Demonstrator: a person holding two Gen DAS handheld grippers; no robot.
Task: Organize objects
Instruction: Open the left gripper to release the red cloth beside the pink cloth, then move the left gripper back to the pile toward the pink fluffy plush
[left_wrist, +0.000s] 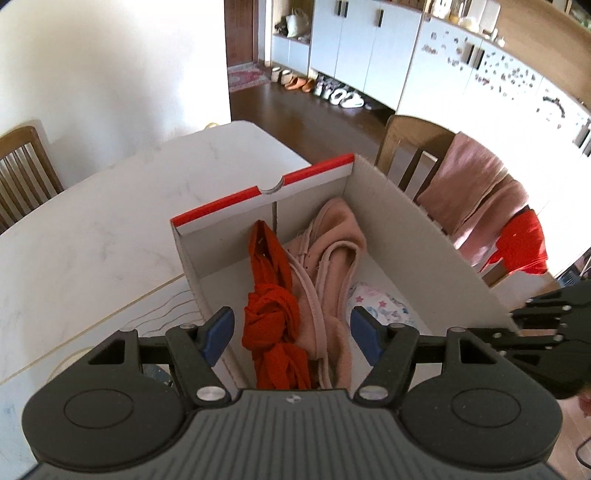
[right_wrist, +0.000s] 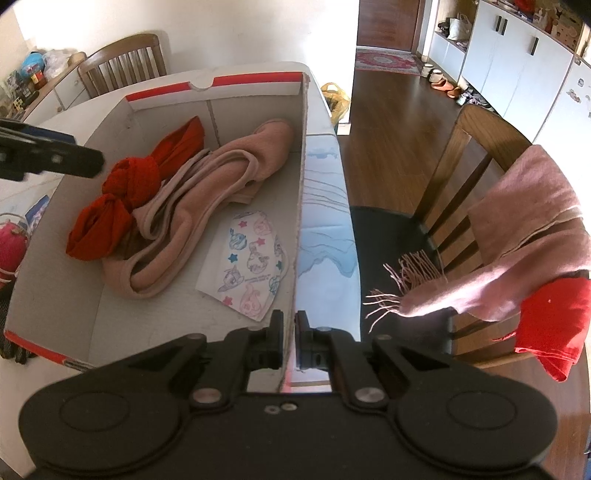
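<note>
While the left gripper gapes empty, only the right-wrist view shows the right gripper pinching the box wall.

Two wrist views, steeply down, close above one shared cardboard box.

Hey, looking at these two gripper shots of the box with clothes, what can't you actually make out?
- Near end of the knotted red cloth: left wrist view, hidden behind the gripper body.
- Part of the white cartoon-print fabric piece: left wrist view, behind a blue pad.
- Red garment on the wooden chair: right wrist view, partly under the pink fringed scarf.
</note>
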